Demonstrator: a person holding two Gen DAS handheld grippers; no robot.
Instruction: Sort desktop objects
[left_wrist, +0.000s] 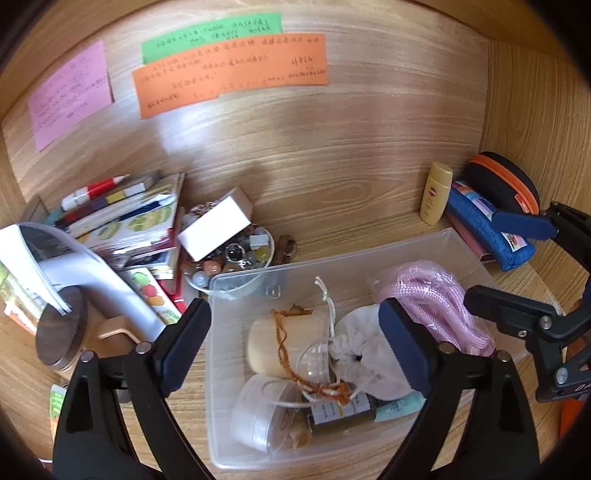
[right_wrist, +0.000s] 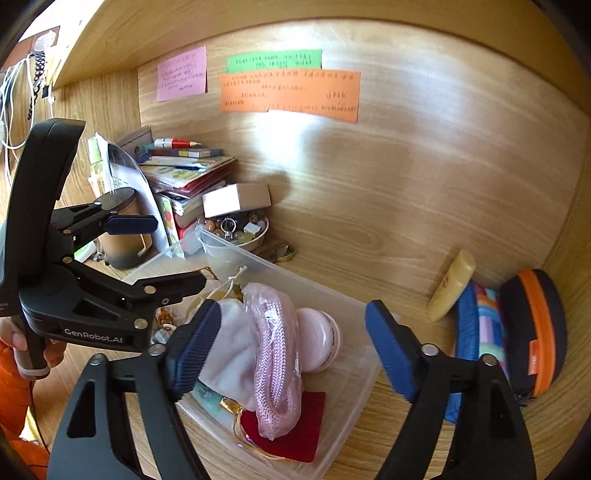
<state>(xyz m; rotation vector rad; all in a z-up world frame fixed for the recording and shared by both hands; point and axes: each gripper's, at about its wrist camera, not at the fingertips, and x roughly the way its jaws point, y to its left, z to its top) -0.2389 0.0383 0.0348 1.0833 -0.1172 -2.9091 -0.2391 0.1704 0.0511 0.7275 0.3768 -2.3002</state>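
Note:
A clear plastic bin (left_wrist: 436, 247) sits on the wooden desk and also shows in the right wrist view (right_wrist: 354, 373). It holds a pink rope bundle (left_wrist: 439, 299) (right_wrist: 275, 354), a white drawstring pouch (left_wrist: 369, 350) (right_wrist: 232, 343), a beige jar (left_wrist: 284, 343), clear lidded cups (left_wrist: 262, 413), a dark labelled bottle (left_wrist: 340, 410), a pink round case (right_wrist: 319, 338) and a red card (right_wrist: 295, 432). My left gripper (left_wrist: 295, 347) is open and empty above the bin. My right gripper (right_wrist: 291, 350) is open and empty above the rope.
A yellow bottle (left_wrist: 437, 192) (right_wrist: 452, 284), a blue pencil case (left_wrist: 487, 221) and a black-orange zip case (right_wrist: 535, 328) lie at the right. A bowl of trinkets (left_wrist: 236, 258) under a white box (left_wrist: 216, 229), stacked books (left_wrist: 136, 218) and a mug (left_wrist: 62, 332) stand left.

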